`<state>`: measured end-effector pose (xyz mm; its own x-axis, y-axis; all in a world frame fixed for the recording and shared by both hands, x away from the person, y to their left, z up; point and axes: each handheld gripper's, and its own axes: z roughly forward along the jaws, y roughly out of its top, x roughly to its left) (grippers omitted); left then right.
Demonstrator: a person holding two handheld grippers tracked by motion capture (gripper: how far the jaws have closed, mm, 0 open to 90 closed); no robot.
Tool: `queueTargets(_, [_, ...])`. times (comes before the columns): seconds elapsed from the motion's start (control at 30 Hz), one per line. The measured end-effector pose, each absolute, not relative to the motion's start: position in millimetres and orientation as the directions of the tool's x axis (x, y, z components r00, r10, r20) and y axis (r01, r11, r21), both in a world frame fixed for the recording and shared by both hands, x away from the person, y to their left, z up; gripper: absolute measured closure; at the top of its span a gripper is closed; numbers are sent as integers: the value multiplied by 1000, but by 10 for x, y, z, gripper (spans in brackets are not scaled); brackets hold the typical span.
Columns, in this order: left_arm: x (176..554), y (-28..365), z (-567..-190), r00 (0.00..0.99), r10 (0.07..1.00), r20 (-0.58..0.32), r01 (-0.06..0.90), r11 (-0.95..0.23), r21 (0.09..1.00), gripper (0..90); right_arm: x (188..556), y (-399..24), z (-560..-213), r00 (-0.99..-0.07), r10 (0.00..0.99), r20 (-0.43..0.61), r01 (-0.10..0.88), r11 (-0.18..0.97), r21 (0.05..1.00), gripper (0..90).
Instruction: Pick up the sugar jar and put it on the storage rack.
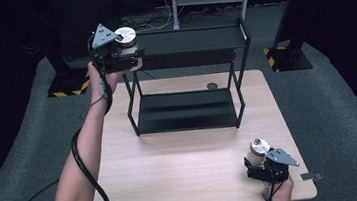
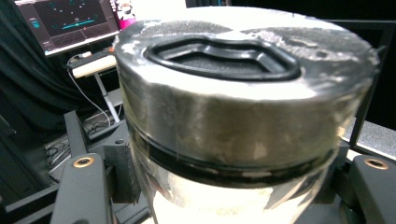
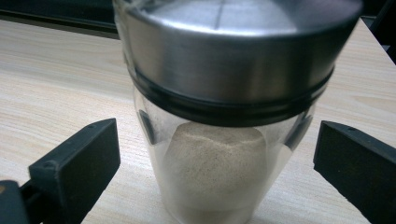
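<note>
A two-tier shelf rack [image 1: 184,75] stands at the back middle of the counter [image 1: 183,165], its lower shelf resting on the counter and its upper shelf above it. The left claw [image 1: 129,53] is raised at the left end of the upper shelf, with a lidded jar [image 1: 125,37] between its jaws. At the counter's front right corner a second lidded jar [image 1: 258,151] stands on the counter, between the spread jaws of the right claw [image 1: 262,164], apart from both. A small round object [image 1: 212,86] lies on the counter behind the rack.
</note>
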<state>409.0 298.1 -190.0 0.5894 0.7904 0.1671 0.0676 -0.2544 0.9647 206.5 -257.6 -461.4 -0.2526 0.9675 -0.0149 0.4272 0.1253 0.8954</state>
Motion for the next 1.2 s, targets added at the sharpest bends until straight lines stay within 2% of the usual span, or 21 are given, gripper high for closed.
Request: queueTargets(1.2, [4378,2830,-1780,537,833,137,101,-225,969,304,2067,-2583,-4615,-253,967,-10,428,121,896,0])
